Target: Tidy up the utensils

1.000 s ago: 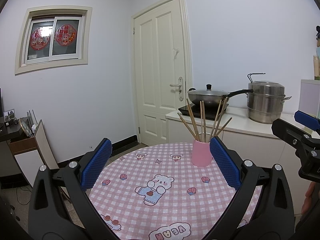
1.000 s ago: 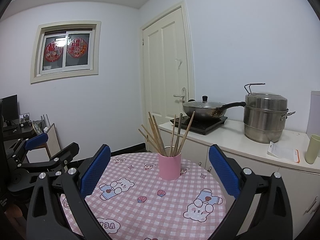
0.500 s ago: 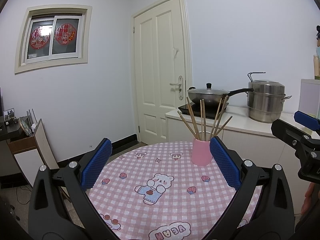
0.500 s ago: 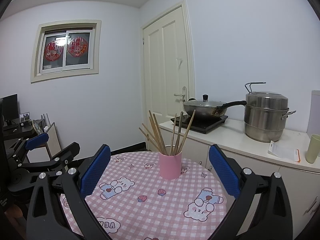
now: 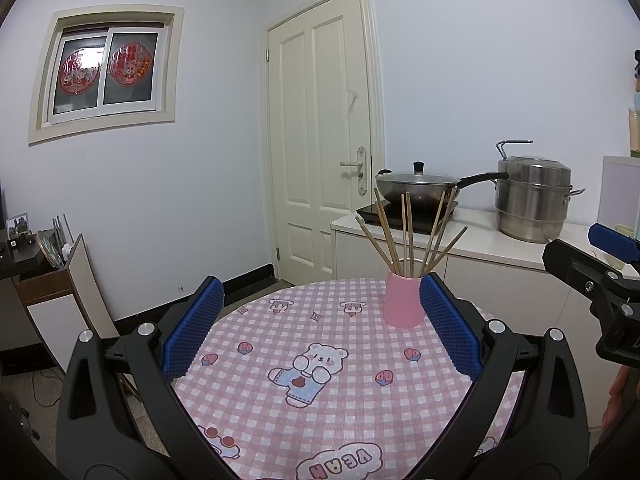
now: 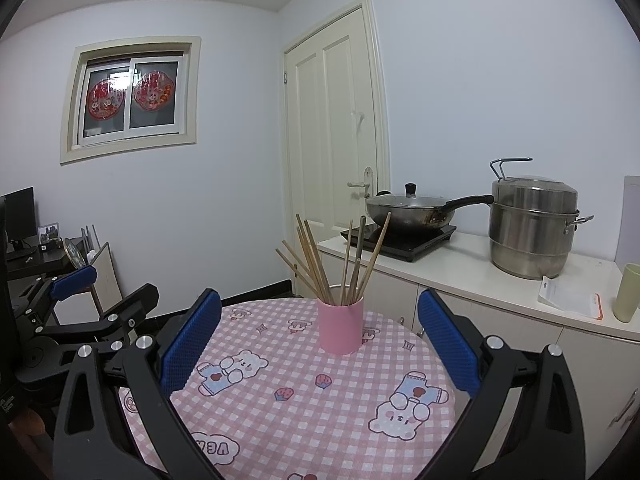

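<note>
A pink cup [image 5: 402,301] stands on the far right of a round table with a pink checked cloth [image 5: 280,380]. Several wooden chopsticks [image 5: 406,236] stand fanned out in it. The cup [image 6: 341,326] and chopsticks [image 6: 316,264] also show in the right wrist view, at the table's far side. My left gripper [image 5: 320,328] is open and empty above the table, short of the cup. My right gripper [image 6: 318,338] is open and empty, facing the cup. Each gripper shows at the edge of the other's view.
A white counter [image 6: 460,268] behind the table holds a lidded wok [image 6: 408,208] on a hob, a steel steamer pot [image 6: 532,228], a paper packet [image 6: 568,298] and a green cup [image 6: 628,292]. A closed door [image 5: 324,132] is behind. A desk [image 5: 24,256] stands at left.
Both views have shifted slightly: the cup and table sit a little higher in the frames. Both grippers stay open and empty.
</note>
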`<state>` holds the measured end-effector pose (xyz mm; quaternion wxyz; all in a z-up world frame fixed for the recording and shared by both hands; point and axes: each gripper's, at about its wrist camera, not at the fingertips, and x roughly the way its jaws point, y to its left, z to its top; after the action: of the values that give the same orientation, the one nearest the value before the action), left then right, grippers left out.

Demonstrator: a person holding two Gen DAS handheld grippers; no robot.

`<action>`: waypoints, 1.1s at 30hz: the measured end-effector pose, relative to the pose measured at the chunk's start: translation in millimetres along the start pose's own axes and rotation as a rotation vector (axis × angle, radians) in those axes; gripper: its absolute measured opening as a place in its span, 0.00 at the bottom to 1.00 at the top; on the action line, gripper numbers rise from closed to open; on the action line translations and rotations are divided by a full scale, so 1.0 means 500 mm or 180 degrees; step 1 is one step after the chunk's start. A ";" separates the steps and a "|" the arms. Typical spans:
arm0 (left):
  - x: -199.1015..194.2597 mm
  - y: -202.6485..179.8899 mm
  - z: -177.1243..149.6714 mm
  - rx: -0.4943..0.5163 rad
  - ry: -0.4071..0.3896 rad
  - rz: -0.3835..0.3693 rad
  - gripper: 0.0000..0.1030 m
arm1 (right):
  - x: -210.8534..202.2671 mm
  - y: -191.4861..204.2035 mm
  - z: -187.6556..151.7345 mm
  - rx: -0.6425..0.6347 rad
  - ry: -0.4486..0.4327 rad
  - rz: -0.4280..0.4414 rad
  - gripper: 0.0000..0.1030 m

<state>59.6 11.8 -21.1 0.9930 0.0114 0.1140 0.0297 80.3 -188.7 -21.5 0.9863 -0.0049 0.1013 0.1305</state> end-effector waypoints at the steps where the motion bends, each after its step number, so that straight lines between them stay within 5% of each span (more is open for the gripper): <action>1: 0.001 0.001 -0.001 -0.0002 0.0004 -0.0001 0.94 | 0.002 -0.002 -0.002 0.0000 0.0005 0.0002 0.92; 33: 0.029 0.016 -0.012 -0.0031 0.0113 0.0003 0.94 | 0.039 -0.009 -0.013 -0.0014 0.0137 0.0035 0.92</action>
<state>71.7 21.0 -30.1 0.9908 0.0061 0.1314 0.0310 98.4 -188.4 -31.9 0.9831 -0.0094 0.1221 0.1360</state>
